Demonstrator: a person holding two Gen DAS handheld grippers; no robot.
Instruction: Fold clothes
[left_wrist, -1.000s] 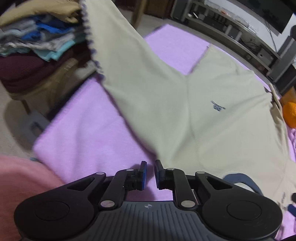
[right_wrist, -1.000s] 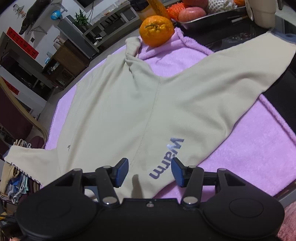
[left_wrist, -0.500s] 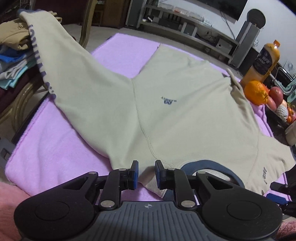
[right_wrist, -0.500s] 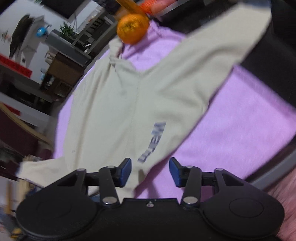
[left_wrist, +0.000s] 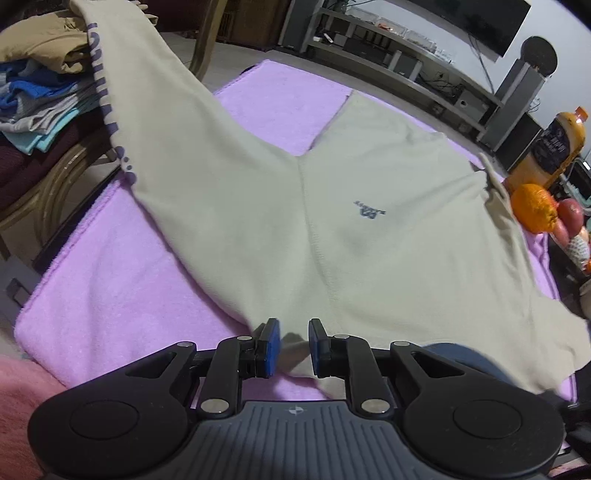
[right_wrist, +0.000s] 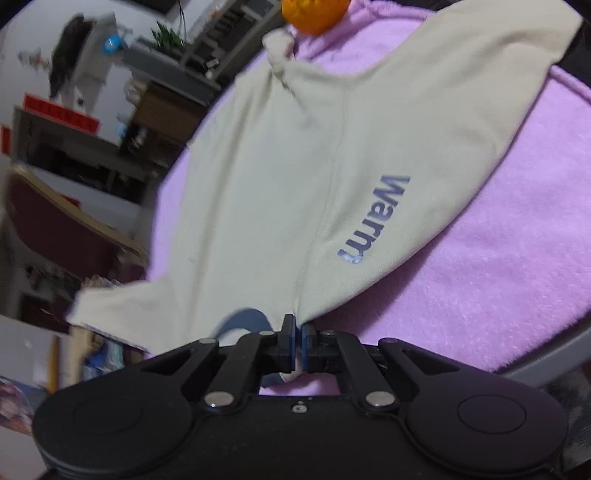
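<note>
On the purple towel (left_wrist: 110, 295), right hand-held gripper (right_wrist: 298, 345) apparently pinches sweatshirt (right_wrist: 277, 184); left hand-held gripper (left_wrist: 293, 345) gapes.

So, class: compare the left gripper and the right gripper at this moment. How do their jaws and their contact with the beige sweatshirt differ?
The left gripper has its jaws apart, with cloth lying in the gap, while the right gripper has its jaws shut. The left gripper is not yet clamping the beige sweatshirt, whereas the right gripper pinches it at the shoulder seam, below the "Warm" print. Both sit at the near edge beside the blue collar.
</note>
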